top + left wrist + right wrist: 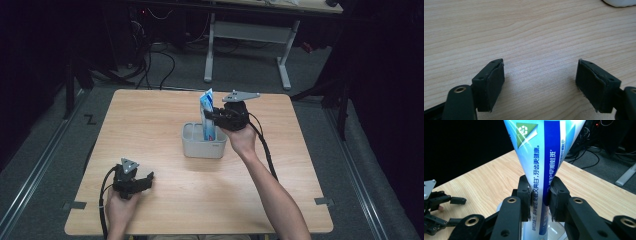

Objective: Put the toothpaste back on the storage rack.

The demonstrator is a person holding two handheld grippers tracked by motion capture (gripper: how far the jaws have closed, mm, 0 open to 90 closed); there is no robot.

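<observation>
A blue and white toothpaste tube (207, 114) stands upright in a small white bin (203, 146) at the table's middle. My right gripper (216, 117) is shut on the tube's middle, the crimped end pointing up. In the right gripper view the two black pads squeeze the tube (543, 170) just above the bin. My left gripper (148, 179) rests low on the table near the front left, open, its pads (492, 83) wide apart over bare wood with nothing between them. It also appears far off at the left of the right gripper view (456, 211).
The wooden table (150, 120) stretches around the bin. A corner of the white bin (620, 2) peeks into the left gripper view. A white-legged desk (247, 35) and cables lie on the floor beyond the far edge. Metal rails run along both sides.
</observation>
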